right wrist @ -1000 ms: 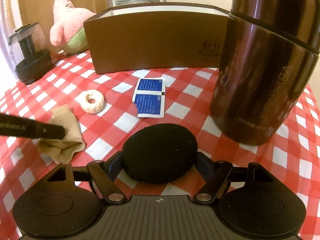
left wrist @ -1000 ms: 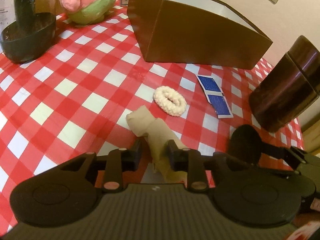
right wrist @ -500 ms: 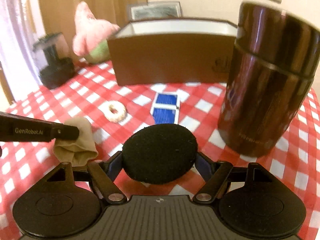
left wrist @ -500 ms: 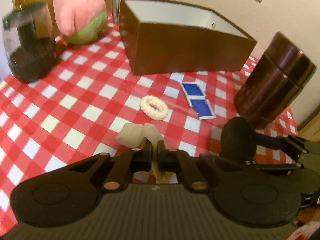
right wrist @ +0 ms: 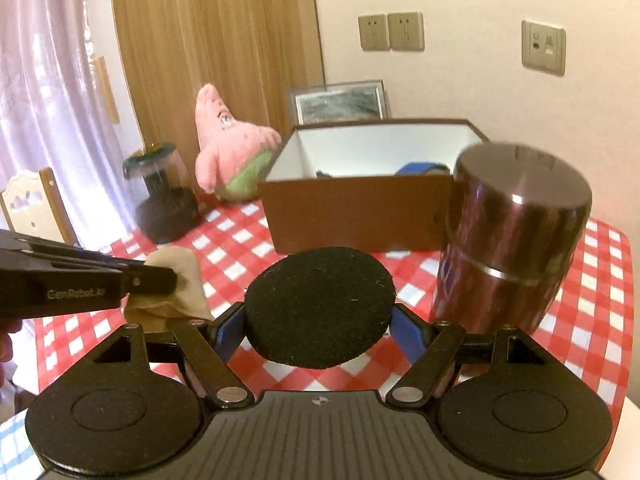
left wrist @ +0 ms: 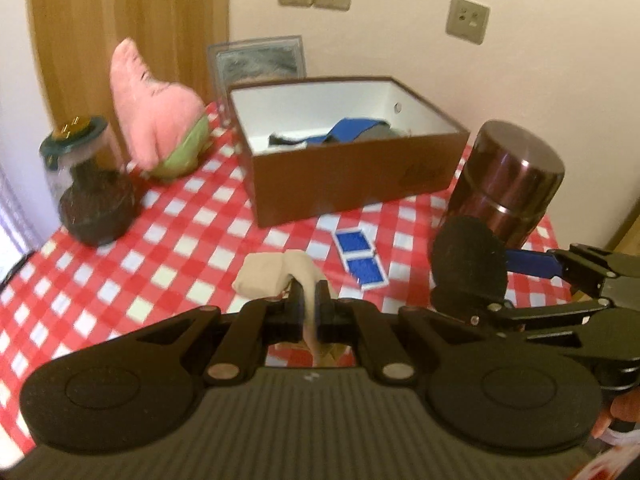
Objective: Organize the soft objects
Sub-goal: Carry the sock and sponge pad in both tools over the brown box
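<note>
My left gripper (left wrist: pixel 308 298) is shut on a beige cloth (left wrist: pixel 272 276) and holds it above the checked tablecloth; the cloth also shows in the right wrist view (right wrist: pixel 180 276). My right gripper (right wrist: pixel 318 320) is shut on a round black sponge pad (right wrist: pixel 320 304), also seen in the left wrist view (left wrist: pixel 468 264), lifted off the table. A brown box (left wrist: pixel 344 176) with a white inside stands behind, holding blue and dark soft items (left wrist: pixel 352 130). The box also shows in the right wrist view (right wrist: pixel 360 208).
A pink plush star (left wrist: pixel 156 120) sits left of the box. A dark metal canister (left wrist: pixel 508 184) stands at the right, a dark lidded jar (left wrist: pixel 92 184) at the left. Two blue packets (left wrist: pixel 360 256) lie on the tablecloth (left wrist: pixel 160 248). A framed picture (left wrist: pixel 260 60) leans on the wall.
My left gripper closed on the beige cloth and lifted it. Both grippers rose and tilted up, so the inside of the box now shows. The white ring is out of sight.
</note>
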A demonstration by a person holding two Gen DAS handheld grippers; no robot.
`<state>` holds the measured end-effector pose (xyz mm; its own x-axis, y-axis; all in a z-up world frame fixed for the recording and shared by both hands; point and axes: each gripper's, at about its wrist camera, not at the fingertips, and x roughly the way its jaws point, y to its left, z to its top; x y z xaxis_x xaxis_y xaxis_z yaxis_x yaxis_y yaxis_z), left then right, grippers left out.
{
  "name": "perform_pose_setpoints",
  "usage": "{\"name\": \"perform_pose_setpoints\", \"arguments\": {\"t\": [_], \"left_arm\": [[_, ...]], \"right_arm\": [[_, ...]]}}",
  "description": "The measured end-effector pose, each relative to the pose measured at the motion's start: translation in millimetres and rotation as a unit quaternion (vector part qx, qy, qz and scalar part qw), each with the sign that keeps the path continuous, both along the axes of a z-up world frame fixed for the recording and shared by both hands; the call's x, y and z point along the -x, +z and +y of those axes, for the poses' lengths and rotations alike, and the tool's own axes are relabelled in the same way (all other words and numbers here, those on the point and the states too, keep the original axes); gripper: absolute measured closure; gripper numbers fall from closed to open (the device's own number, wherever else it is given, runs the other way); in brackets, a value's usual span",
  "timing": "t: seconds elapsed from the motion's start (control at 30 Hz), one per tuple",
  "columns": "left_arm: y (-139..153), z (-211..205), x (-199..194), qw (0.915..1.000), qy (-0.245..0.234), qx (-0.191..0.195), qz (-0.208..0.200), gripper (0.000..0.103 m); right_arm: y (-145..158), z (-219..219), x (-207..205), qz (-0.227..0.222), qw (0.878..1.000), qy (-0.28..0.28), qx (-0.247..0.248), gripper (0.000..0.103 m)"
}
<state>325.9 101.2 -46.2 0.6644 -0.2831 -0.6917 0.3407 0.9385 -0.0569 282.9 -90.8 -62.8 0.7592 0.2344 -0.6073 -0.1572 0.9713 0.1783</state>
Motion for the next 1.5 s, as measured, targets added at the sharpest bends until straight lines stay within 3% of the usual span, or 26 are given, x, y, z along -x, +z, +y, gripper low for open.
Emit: {"name": "perform_pose_setpoints", "arguments": {"t": [0.43, 0.7, 0.83, 1.1, 1.4, 1.5], "left_arm": [[31, 16, -96, 0.9941, -0.1, 0.011, -0.04, 0.099], [45, 12, -173, 0.9899, -0.127, 0.008, -0.062, 0.099], [47, 5, -209, 0.9879, -0.139, 0.005, -0.069, 0.099], [34, -22, -269, 0.9864, -0.152, -0.001, -0.062, 0.098], [3, -44, -320, 0.9875, -0.154, -0.012, -0.03, 0.098], [-5, -47, -333, 0.9875, -0.155, -0.016, -0.022, 0.094]], "right_arm": [[17, 22, -64, -0.023, 0.998, -0.054, 0.011, 0.027], [41, 22, -135, -0.05, 0.996, -0.078, 0.021, 0.027], [38, 9, -177, -0.042, 0.994, -0.1, 0.011, 0.027], [14, -14, -239, -0.011, 0.987, -0.157, 0.013, 0.027], [-11, -20, -287, 0.021, 0.983, -0.183, 0.016, 0.027], [-18, -23, -297, 0.03, 0.981, -0.193, 0.011, 0.027]]}}
